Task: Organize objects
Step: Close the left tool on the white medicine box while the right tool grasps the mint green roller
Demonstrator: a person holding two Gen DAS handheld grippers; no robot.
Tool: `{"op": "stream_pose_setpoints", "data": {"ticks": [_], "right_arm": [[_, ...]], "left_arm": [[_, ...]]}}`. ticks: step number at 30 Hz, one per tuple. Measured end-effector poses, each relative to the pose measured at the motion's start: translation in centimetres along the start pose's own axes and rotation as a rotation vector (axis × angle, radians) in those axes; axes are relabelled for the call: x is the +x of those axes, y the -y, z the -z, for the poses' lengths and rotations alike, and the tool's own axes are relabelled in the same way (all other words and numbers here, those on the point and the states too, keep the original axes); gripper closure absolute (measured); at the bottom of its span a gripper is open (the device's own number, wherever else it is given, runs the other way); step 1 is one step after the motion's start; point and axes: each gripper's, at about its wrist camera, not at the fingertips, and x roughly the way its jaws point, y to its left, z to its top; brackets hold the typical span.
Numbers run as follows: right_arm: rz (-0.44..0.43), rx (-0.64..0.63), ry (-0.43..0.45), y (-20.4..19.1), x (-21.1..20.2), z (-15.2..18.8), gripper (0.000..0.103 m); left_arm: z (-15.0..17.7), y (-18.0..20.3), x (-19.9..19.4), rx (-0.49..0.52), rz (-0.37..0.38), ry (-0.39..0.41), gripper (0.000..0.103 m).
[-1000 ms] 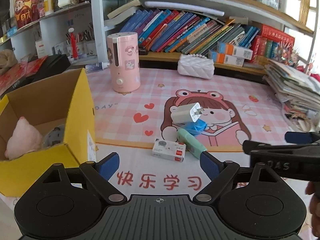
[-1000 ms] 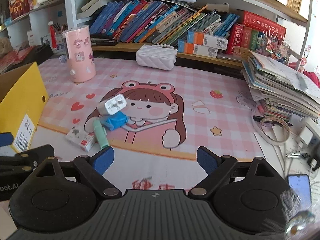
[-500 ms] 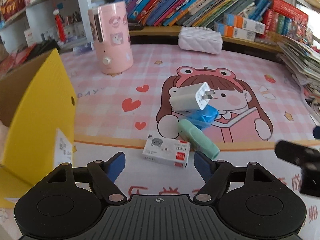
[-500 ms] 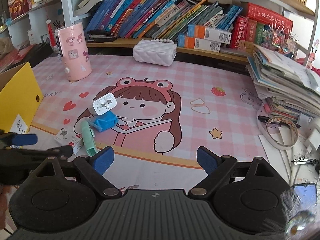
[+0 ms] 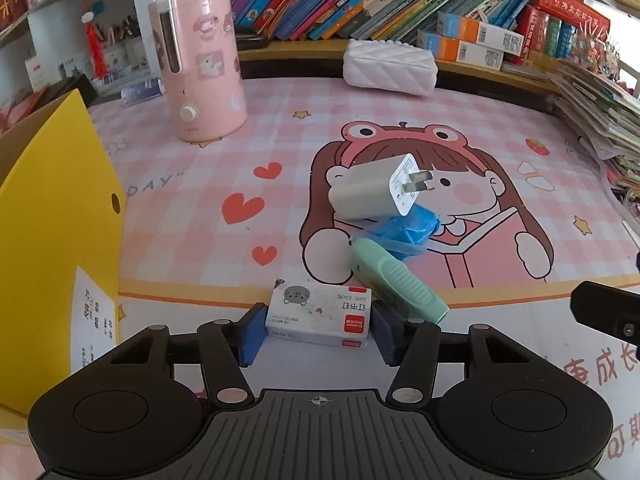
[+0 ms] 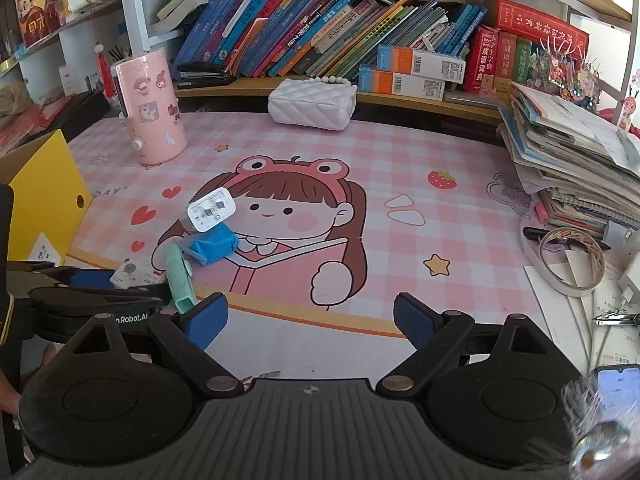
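**Left tool closes in on the little staple box**

The left tool (image 5: 316,332) points down at the surface (image 5: 208,216), which has a pink checked mat with a cartoon girl on it. A small white staple box (image 5: 320,314) lies flat right between its two blue pads (image 5: 250,334). The jaws have just been closing, and now the pads sit right at both short ends of the box (they look like they touch it, but I cannot tell if they press hard).

Just past the box, a little to the right of the left tool's tips, lies a mint green marker (image 5: 398,280). It is tilted, and its near end is beside the right pad. Farther ahead is a crumpled blue bag (image 5: 408,228), and a white plug charger (image 5: 376,190) leans on top of it with its two prongs sticking out to the right. To the left of this tool stands a yellow cardboard box (image 5: 60,216). Far ahead are a pink humidifier (image 5: 200,64) and a white quilted purse (image 5: 390,68).

The right tool (image 6: 310,320) is wide open with nothing between its pads. It hangs over the mat, off to the right of the small pile. From its view, the left tool is low on its left side, with the staple box (image 6: 134,274) at the tips.
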Motion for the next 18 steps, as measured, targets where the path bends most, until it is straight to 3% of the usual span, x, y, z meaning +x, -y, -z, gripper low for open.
{"op": "stream_pose_setpoints", "data": {"ticks": [4,11,18], "right_arm": [[-0.011,-0.001,0.002,-0.5,0.2,-0.1,0.014],[-0.126,-0.056,-0.029,-3.0,2.4,-0.4,0.018],[-0.234,-0.237,-0.021,-8.0,5.2,-0.7,0.027]], "left_arm": [[-0.3,-1.1,-2.2,-0.065,0.005,0.043,0.049],[-1.9,-2.9,-8.2,-0.104,-0.014,0.219,0.049],[-1.7,-4.6,-10.4,-0.140,-0.066,0.229,0.049]]}}
